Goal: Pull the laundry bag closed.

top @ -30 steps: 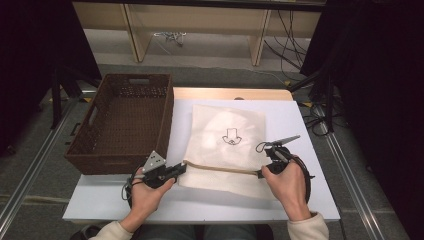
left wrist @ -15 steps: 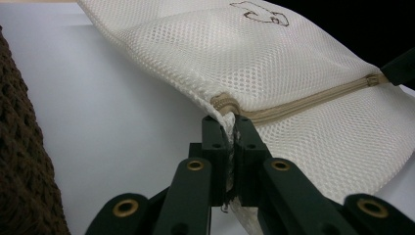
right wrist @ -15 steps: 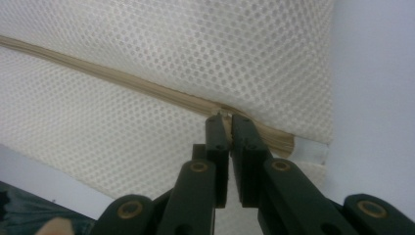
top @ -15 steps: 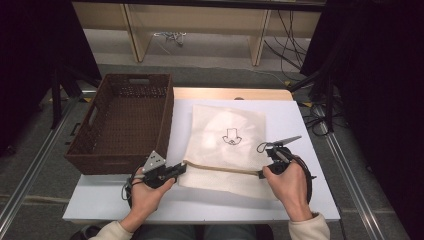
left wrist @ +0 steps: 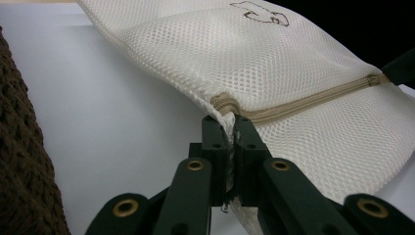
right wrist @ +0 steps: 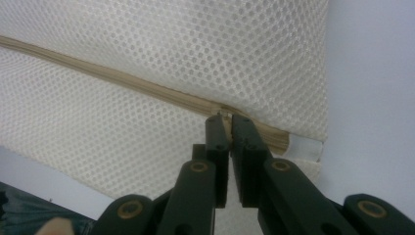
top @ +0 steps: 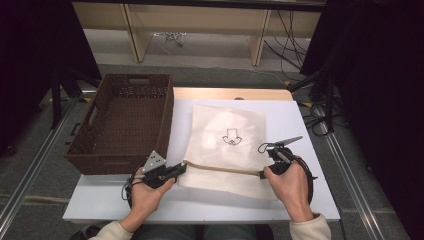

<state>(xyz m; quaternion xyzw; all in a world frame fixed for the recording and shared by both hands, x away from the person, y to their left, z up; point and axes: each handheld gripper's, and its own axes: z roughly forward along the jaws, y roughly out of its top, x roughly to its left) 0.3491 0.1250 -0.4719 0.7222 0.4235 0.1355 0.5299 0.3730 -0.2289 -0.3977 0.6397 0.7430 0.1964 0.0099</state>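
On the white surface, seen from the high view, a cream mesh bag lies flat just right of a brown woven basket, its printed emblem facing up. A tan zipper runs across the bag's near part. The left gripper is at the zipper's left end and the right gripper at its right end, each held in a hand coming up from the bottom edge. Compared with the earlier frames, nothing has shifted: both hands, the bag and the basket sit exactly where they were.

From the left gripper view, the left gripper's fingers are pressed together on the bag's corner, a thin fold of mesh pinched between them right at the zipper's end. The corner is lifted a little off the surface, and the basket's weave fills the left edge.

From the right gripper view, the right gripper's fingers are closed to a narrow slit at the zipper, where a small metal piece sits at their tips; it looks nipped between them. The mesh spreads flat above and below the zipper, and bare surface shows at the right.
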